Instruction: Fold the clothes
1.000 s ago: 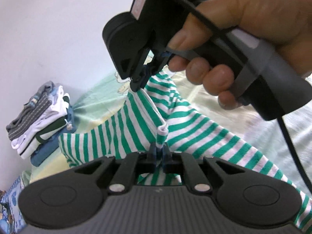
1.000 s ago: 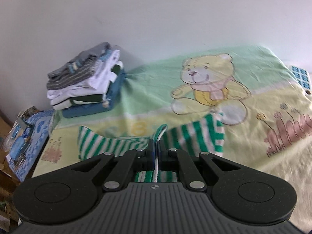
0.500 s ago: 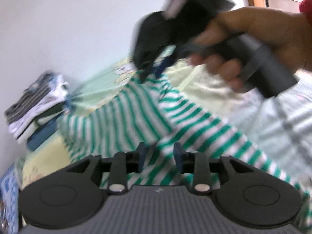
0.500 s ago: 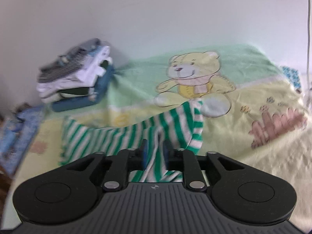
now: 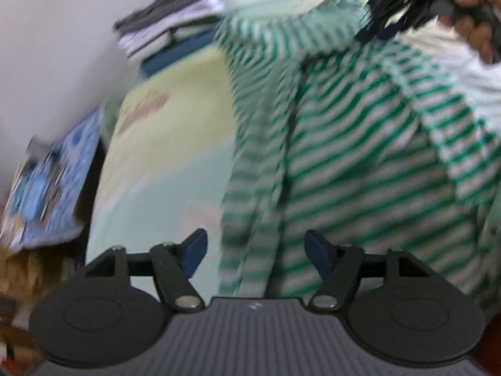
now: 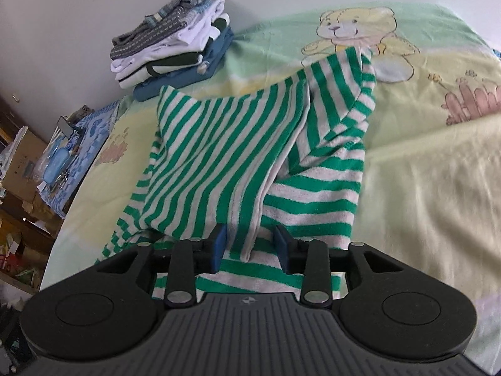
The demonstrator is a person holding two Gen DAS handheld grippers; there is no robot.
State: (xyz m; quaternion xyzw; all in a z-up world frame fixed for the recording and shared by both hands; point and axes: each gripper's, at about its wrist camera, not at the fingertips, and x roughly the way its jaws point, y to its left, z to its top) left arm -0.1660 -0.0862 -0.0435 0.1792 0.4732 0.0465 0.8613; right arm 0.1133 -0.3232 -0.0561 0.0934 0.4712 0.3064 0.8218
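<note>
A green-and-white striped garment (image 6: 219, 144) lies on the bed, with one part folded over the rest. My right gripper (image 6: 250, 246) hovers low over its near edge, pads apart. A fold of the cloth sits between them without being pinched. In the blurred left wrist view the same garment (image 5: 360, 156) fills the right half. My left gripper (image 5: 255, 250) is open and its jaws are opening wider. The garment's left edge lies beneath the gap, not gripped. The right gripper (image 5: 385, 31) shows at the top right, held by a hand (image 5: 476, 28).
A stack of folded clothes (image 6: 175, 44) stands at the back left by the white wall. The pale yellow-green bedsheet (image 6: 422, 172) with a bear print stretches away to the right. Off the bed's left edge are a blue patterned pack (image 6: 69, 150) and cardboard boxes.
Both grippers were shut on the striped garment, holding it up. Both have let go and opened, and the garment now lies on the bed. The left gripper has swung sideways and rolled.
</note>
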